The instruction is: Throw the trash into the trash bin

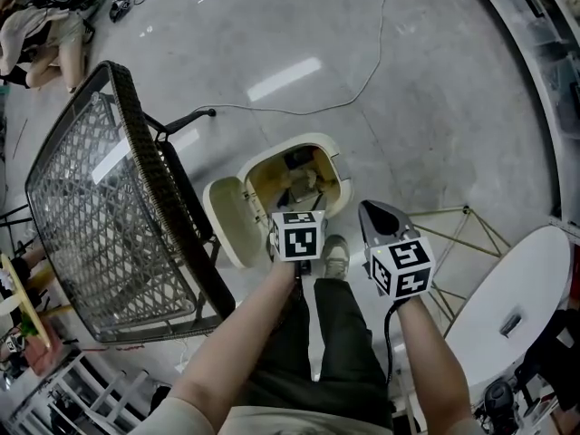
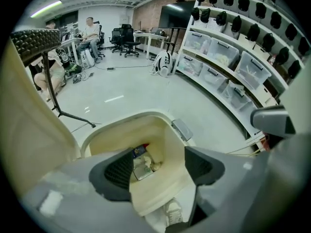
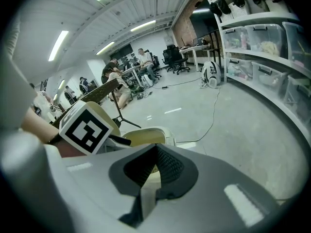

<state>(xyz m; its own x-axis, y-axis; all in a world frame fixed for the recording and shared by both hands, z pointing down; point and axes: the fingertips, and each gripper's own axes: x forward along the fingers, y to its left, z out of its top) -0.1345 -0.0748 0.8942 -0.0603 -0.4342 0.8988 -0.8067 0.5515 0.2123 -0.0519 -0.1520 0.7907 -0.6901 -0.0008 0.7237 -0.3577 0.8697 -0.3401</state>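
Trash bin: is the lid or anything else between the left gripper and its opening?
Nothing visible blocks it. The lid is swung open to the side, and the left gripper hangs over the trash bin's open mouth, jaws apart and empty. Trash lies inside.

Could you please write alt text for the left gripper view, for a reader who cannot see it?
The left gripper hangs with its fingers apart and empty over an open cream trash bin, where a few pieces of trash lie at the bottom. Beyond are grey floor and rows of storage boxes.
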